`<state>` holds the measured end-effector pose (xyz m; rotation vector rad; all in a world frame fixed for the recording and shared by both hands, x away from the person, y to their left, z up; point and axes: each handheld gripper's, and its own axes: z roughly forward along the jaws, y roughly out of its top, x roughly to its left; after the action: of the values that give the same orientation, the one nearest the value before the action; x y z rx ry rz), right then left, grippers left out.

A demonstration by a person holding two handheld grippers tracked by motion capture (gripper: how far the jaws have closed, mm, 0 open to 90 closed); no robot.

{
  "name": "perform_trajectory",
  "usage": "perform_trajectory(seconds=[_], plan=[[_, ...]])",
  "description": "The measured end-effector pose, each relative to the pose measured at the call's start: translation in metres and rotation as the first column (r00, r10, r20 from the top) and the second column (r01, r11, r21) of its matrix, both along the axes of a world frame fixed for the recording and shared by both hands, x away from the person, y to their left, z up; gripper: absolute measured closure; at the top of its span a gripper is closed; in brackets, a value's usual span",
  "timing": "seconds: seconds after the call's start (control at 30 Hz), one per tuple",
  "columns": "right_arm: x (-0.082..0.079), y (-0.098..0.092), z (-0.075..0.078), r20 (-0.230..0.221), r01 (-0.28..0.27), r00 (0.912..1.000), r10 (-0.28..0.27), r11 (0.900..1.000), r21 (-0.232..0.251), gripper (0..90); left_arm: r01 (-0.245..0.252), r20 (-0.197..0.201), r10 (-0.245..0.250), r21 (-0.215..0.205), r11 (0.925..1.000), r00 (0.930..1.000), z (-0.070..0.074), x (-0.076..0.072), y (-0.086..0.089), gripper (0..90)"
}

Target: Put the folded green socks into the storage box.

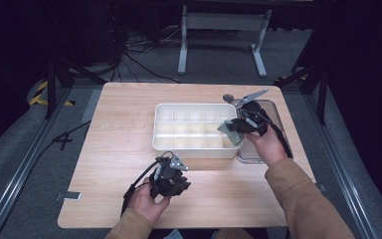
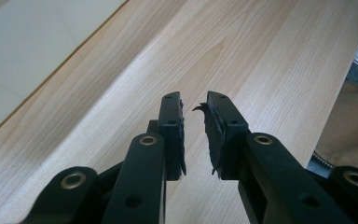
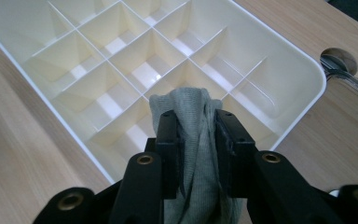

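Landmark: a white divided tray [image 1: 195, 148] sits on the wooden table [image 1: 119, 129], a little right of the table's middle; its grid of compartments looks bare in the right gripper view.

Right gripper [image 3: 196, 122]: over the tray's right end, held by the person's right hand [image 1: 267, 144]. Its two black jaws are closed onto a bunched grey cloth [image 3: 192, 112] — the fabric fills the gap between them and pokes out past the tips.

Grey cloth: pinched in the right gripper, hanging above the tray's compartments near its right wall; in the high view it shows as a grey flap [image 1: 230, 131] at the tray's right edge. Whether it touches a divider, I cannot tell.

Left gripper [image 2: 195, 108]: in front of the tray, on the person's side of it, held low over bare wood by the left hand [image 1: 146, 200]. Its jaws stand slightly apart with a narrow gap — nothing between them. The worn pads [image 2: 210, 135] show ragged edges.

Clear container [image 1: 263, 149]: just beside the tray's right side, partly hidden under the right hand.

Metal tool [image 1: 243, 97]: lies beyond the tray's far right corner, on the table.
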<state>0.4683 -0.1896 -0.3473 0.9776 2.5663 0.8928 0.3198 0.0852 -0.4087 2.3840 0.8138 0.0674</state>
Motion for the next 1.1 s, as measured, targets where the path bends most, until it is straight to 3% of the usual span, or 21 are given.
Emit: perform_trajectory(seconds=[0.23, 0.47, 0.63, 0.8, 1.1], plan=[[0.000, 0.006, -0.017, 0.033, 0.002, 0.9995, -0.001, 0.999, -0.033, 72.8, -0.002, 0.002, 0.002, 0.003, 1.0000, 1.0000, 0.000, 0.000, 0.001, 76.7], [0.002, 0.006, -0.026, 0.038, 0.020, 0.9991, -0.019, 0.999, -0.039, 72.8, 0.002, 0.000, -0.002, 0.009, 1.0000, 1.0000, 0.000, 0.000, 0.000, 76.7], [0.001, 0.006, -0.036, 0.016, 0.034, 0.9993, -0.033, 0.998, -0.058, 72.6, 0.003, -0.006, -0.003, 0.007, 1.0000, 1.0000, -0.001, 0.000, -0.001, 76.9], [0.000, 0.006, -0.036, 0.002, 0.040, 0.9992, -0.040, 0.997, -0.066, 72.2, 0.003, -0.007, -0.003, 0.009, 1.0000, 1.0000, -0.002, 0.000, -0.001, 76.9], [-0.001, 0.016, -0.042, -0.044, 0.053, 0.9973, -0.060, 0.989, -0.135, 72.3, 0.011, 0.000, -0.011, 0.016, 0.9998, 0.9999, -0.001, -0.001, -0.001, 76.9]])
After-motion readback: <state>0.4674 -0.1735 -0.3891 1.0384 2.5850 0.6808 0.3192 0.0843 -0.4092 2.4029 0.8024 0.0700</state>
